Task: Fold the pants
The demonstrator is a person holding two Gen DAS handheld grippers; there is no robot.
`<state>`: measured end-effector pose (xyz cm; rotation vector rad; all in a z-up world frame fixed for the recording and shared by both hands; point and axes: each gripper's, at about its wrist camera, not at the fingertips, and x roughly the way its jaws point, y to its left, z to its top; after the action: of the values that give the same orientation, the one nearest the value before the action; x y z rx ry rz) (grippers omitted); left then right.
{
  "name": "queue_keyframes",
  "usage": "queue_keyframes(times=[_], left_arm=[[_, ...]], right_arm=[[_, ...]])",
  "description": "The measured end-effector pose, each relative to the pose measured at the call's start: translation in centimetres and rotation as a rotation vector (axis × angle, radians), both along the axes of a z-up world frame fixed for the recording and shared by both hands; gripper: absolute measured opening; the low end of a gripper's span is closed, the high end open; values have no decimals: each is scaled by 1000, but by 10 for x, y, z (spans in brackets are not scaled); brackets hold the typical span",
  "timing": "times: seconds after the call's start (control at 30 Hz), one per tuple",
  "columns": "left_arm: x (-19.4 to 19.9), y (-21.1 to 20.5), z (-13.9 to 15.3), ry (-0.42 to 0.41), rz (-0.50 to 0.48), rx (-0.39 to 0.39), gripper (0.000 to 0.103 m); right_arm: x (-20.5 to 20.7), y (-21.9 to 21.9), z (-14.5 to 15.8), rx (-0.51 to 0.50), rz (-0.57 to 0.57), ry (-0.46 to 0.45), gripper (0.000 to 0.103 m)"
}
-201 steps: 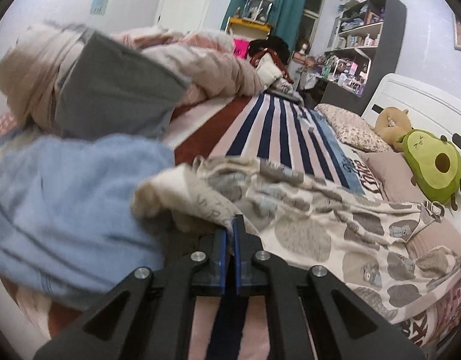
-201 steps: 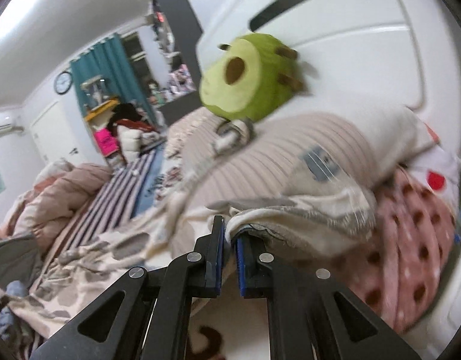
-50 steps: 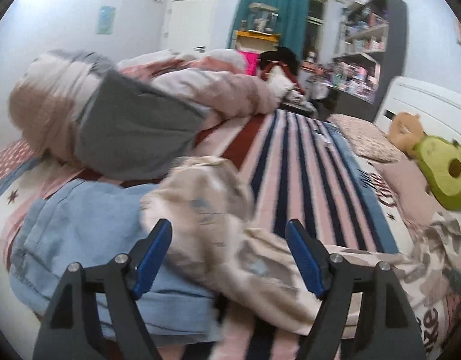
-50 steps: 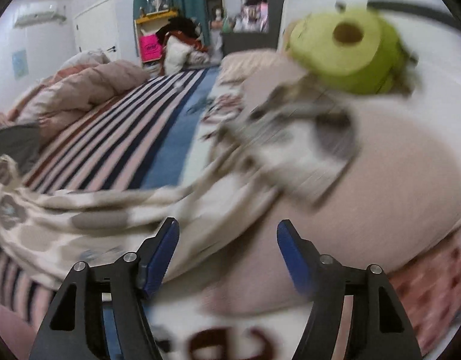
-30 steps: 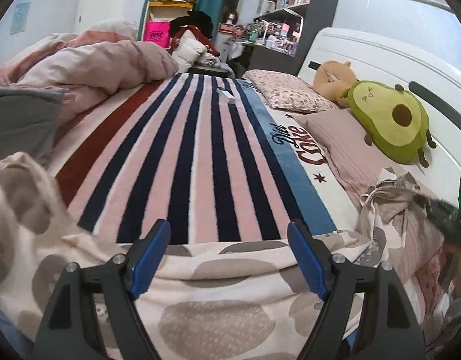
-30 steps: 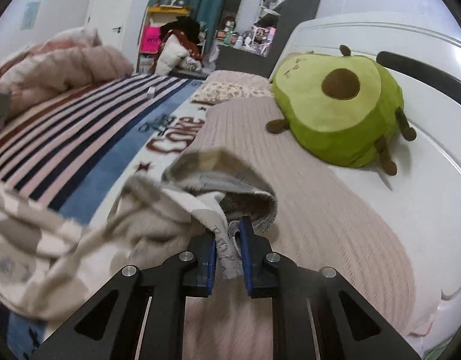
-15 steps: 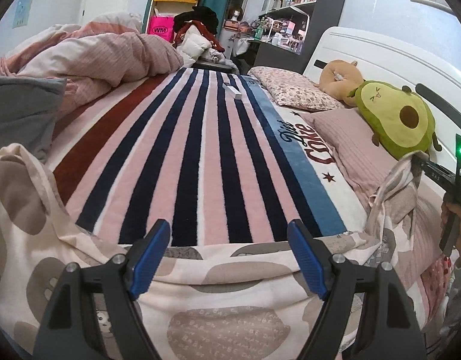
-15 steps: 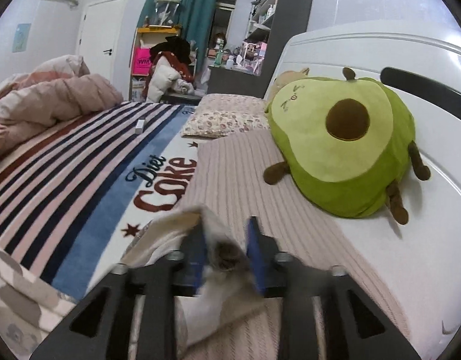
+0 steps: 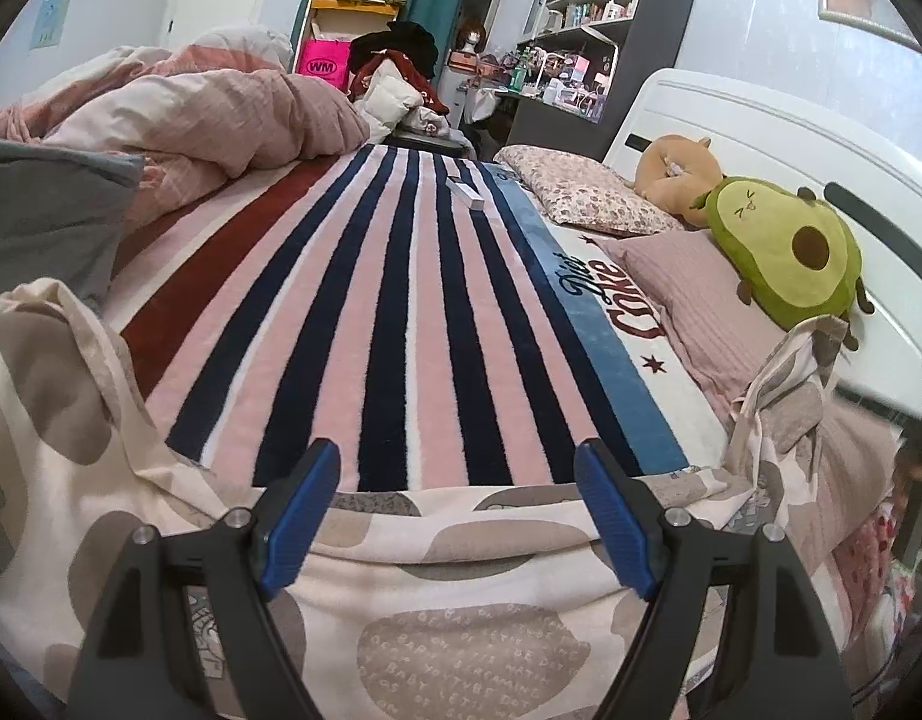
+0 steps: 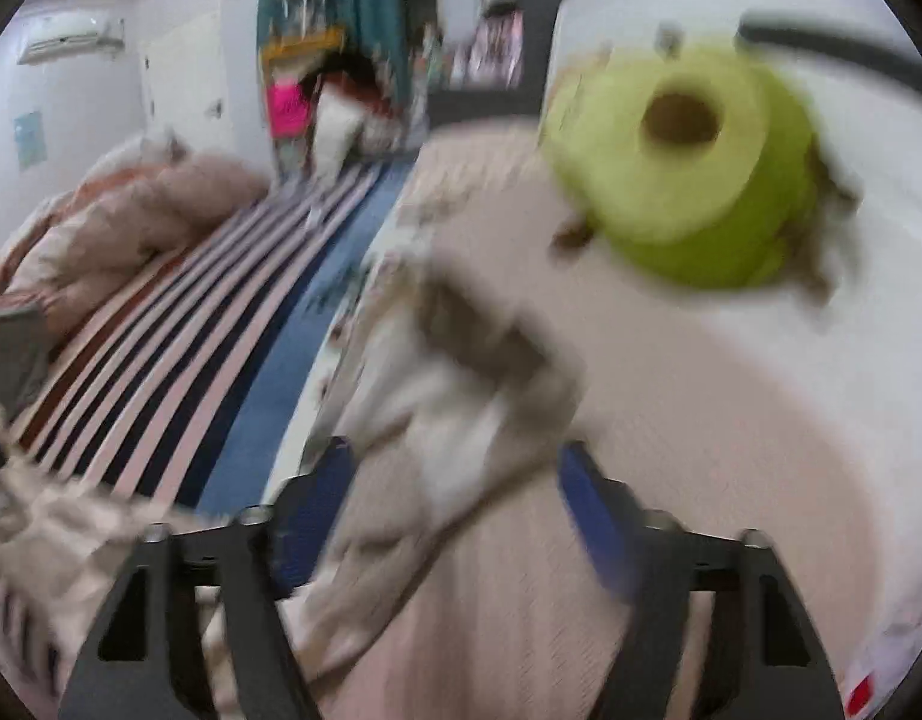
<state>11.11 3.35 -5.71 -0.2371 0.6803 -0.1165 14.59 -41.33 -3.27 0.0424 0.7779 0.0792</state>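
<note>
Cream pants with grey-brown blotches [image 9: 449, 546] lie stretched across the near edge of the striped bed. My left gripper [image 9: 458, 516] is open just above the cloth at mid-length, holding nothing. One end of the pants [image 10: 461, 396] is bunched on the pink pillow in the blurred right wrist view. My right gripper [image 10: 455, 516] is open with that bunched end lying between its fingers, not clamped.
A striped blanket [image 9: 371, 276] covers the bed. A green avocado plush [image 9: 785, 252] and an orange plush [image 9: 677, 171] rest against the white headboard [image 9: 791, 138]. A pink duvet [image 9: 209, 114] and grey cloth [image 9: 41, 216] are heaped at left.
My right gripper has opened and let go of the pants end, which now lies on the pillow. My left gripper stays open over the pants and has barely moved.
</note>
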Motion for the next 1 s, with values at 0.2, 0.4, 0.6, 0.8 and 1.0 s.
queue_keyframes(times=[0.2, 0.4, 0.6, 0.8, 1.0], left_arm=[[-3, 8, -1, 0, 17, -6, 77], [-2, 18, -6, 0, 38, 3, 77], [-5, 25, -13, 13, 55, -5, 77], [-20, 30, -8, 1, 62, -18, 77], [-24, 26, -3, 2, 45, -5, 77]], right_arm=[[33, 18, -37, -37, 2, 55, 55], [57, 23, -48, -24, -51, 22, 17], [15, 19, -24, -48, -136, -119, 6], [-55, -12, 9, 68, -234, -140, 6], [-79, -42, -5, 36, -317, -8, 28]])
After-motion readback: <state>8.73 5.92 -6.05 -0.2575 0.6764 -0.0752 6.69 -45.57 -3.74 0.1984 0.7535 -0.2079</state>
